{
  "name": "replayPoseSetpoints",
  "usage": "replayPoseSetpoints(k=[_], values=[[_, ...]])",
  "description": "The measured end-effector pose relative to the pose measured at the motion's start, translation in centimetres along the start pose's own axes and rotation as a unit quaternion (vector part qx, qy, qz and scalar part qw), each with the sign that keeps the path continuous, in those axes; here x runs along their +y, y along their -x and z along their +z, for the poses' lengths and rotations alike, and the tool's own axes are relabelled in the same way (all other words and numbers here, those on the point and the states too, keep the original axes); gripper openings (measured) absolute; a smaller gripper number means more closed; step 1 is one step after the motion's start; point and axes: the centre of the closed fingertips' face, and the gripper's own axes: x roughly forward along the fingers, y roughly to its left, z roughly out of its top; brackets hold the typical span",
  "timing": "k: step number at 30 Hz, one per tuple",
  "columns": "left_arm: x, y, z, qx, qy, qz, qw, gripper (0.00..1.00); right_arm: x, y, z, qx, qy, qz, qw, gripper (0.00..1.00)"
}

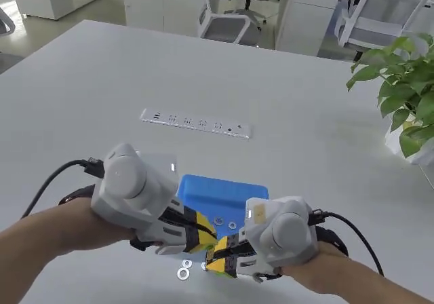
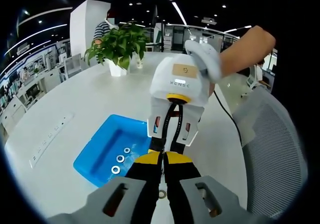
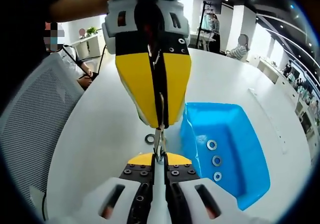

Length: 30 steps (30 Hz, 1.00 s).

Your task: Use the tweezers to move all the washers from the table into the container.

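My two grippers meet tip to tip at the near side of the blue container [image 1: 218, 190]. The thin metal tweezers [image 3: 160, 134] run from my right gripper [image 3: 159, 160] up into the yellow jaws of my left gripper [image 3: 160, 120]; both look shut on them. In the head view the left gripper [image 1: 205, 232] comes from the left and the right gripper [image 1: 219, 260] from the right. Three washers [image 3: 216, 160] lie in the container [image 3: 222, 119]. A few washers [image 1: 184, 272] lie on the table below the jaws, one washer [image 3: 149, 138] right beside the tweezers.
A white power strip [image 1: 195, 123] lies on the table beyond the container. A potted plant [image 1: 407, 87] stands at the table's right edge. Office chairs [image 1: 230, 9] stand past the far edge. Bare grey tabletop [image 1: 102, 73] spreads to the left and back.
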Motion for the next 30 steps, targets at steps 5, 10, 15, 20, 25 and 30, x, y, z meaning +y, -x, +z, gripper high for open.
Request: replayPoseSetpoints(k=[5, 10, 15, 20, 25, 30], values=[[-0.02, -0.02, -0.03, 0.002, -0.003, 0.000, 1.0000, 0.05, 0.09, 0.01, -0.01, -0.008, -0.013, 0.000, 0.9999, 0.06], [-0.26, -0.06, -0.04, 0.002, -0.009, -0.006, 0.9999, 0.05, 0.22, 0.04, -0.01, -0.011, -0.017, 0.000, 0.9998, 0.07], [-0.34, -0.10, -0.03, 0.004, -0.011, -0.007, 0.9999, 0.05, 0.29, 0.00, -0.01, -0.009, 0.002, 0.005, 0.9999, 0.09], [-0.25, -0.05, -0.07, 0.005, -0.009, -0.006, 0.9999, 0.05, 0.29, -0.04, 0.11, -0.007, 0.008, 0.011, 0.9999, 0.10], [-0.27, 0.06, -0.13, 0.005, -0.007, -0.007, 0.9999, 0.05, 0.32, -0.18, 0.14, -0.007, 0.011, 0.013, 0.9998, 0.10], [-0.24, 0.07, -0.15, 0.005, -0.008, -0.007, 0.9999, 0.05, 0.33, -0.40, 0.15, -0.003, 0.013, 0.013, 0.9998, 0.09]])
